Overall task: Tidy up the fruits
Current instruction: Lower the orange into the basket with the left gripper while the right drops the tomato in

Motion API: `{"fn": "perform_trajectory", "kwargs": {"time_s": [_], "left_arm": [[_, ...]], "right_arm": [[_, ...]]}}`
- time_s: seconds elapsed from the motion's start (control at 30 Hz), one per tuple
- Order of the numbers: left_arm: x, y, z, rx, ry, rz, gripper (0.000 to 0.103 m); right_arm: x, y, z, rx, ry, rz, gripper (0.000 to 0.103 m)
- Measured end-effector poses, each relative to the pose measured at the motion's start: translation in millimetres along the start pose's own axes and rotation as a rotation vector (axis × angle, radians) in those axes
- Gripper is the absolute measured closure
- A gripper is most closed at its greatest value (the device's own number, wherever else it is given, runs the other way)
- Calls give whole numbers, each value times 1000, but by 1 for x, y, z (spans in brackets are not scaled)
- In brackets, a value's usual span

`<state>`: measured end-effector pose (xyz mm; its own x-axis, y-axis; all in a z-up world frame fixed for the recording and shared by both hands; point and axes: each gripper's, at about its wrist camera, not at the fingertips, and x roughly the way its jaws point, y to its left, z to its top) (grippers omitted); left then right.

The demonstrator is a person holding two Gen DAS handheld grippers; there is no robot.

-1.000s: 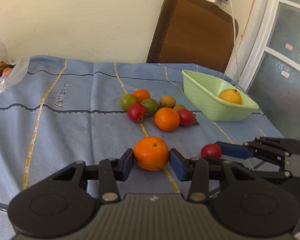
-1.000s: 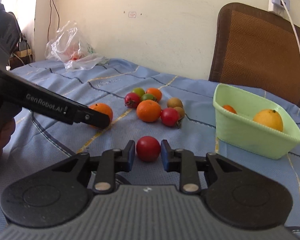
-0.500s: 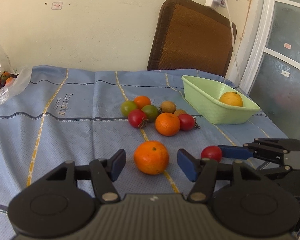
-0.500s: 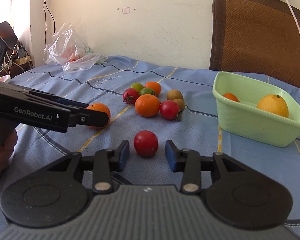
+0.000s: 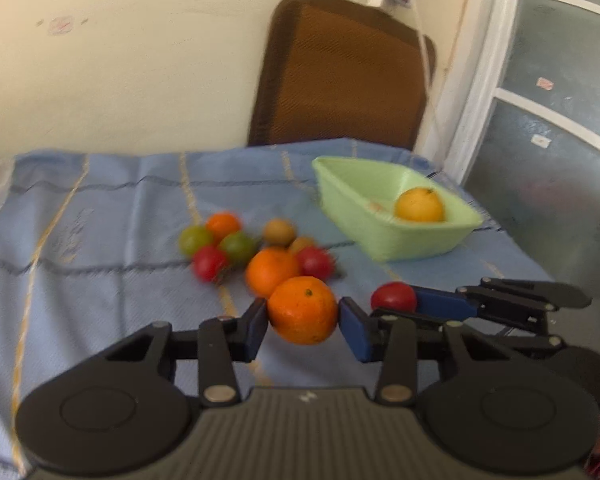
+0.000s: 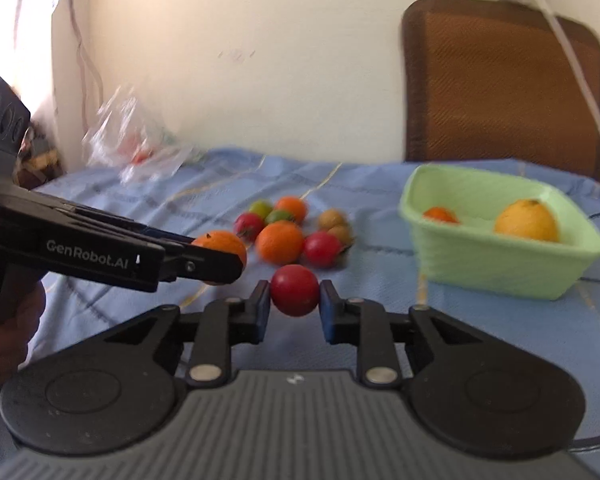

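Both grippers, spread wide around their fruit half a second ago, have just been closing and are now gripping. Left gripper point(image 5: 303, 322) is clamping the orange point(image 5: 302, 310) and holding it raised above the blue cloth point(image 5: 100, 240) on the bench, near the loose fruit pile point(image 5: 256, 248). Right gripper point(image 6: 294, 304) is pinching the red tomato point(image 6: 294, 290). Far right, the green basket point(image 5: 412, 246) is holding a yellow orange point(image 5: 419, 205).
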<state>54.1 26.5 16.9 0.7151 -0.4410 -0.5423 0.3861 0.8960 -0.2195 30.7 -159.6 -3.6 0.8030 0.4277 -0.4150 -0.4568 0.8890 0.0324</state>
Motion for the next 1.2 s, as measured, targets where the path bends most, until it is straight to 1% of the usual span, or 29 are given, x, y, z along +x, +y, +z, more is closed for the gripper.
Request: {"fn": "perform_trajectory", "kwargs": {"time_s": [0.1, 0.17, 0.27, 0.37, 0.47, 0.57, 0.67, 0.7, 0.73, 0.8, 0.87, 1.0, 1.07, 1.2], "left_arm": [[16, -17, 32, 32, -7, -45, 64], [33, -26, 52, 44, -3, -72, 64], [64, -44, 73, 63, 10, -88, 64], [95, -52, 85, 40, 54, -108, 64], [119, -55, 89, 28, 91, -104, 64], [135, -56, 91, 19, 114, -104, 64], [142, -59, 93, 25, 108, -109, 60], [143, -60, 94, 28, 104, -110, 57], [144, -62, 96, 30, 100, -109, 51], [141, -62, 98, 32, 84, -105, 49], [127, -57, 101, 29, 52, -104, 49], [78, -29, 107, -23, -48, -80, 49], [50, -10, 103, -50, -93, -42, 49], [8, 24, 86, -72, -135, 89, 49]], "right_arm": [[-12, -19, 9, 29, -85, -79, 74], [-15, -36, 17, 57, -122, -134, 74], [-11, -61, 27, 96, -137, -189, 74], [2, -76, 30, 100, -118, -226, 74], [13, -86, 27, 104, -97, -236, 74], [17, -91, 23, 110, -95, -231, 73], [14, -94, 21, 117, -109, -213, 71], [13, -95, 20, 122, -109, -208, 70], [13, -96, 20, 128, -110, -205, 70], [10, -96, 20, 139, -124, -200, 70], [7, -97, 19, 145, -142, -201, 70], [0, -100, 17, 166, -175, -208, 70], [-3, -102, 16, 179, -198, -216, 70], [-10, -105, 15, 200, -243, -221, 70]]}}
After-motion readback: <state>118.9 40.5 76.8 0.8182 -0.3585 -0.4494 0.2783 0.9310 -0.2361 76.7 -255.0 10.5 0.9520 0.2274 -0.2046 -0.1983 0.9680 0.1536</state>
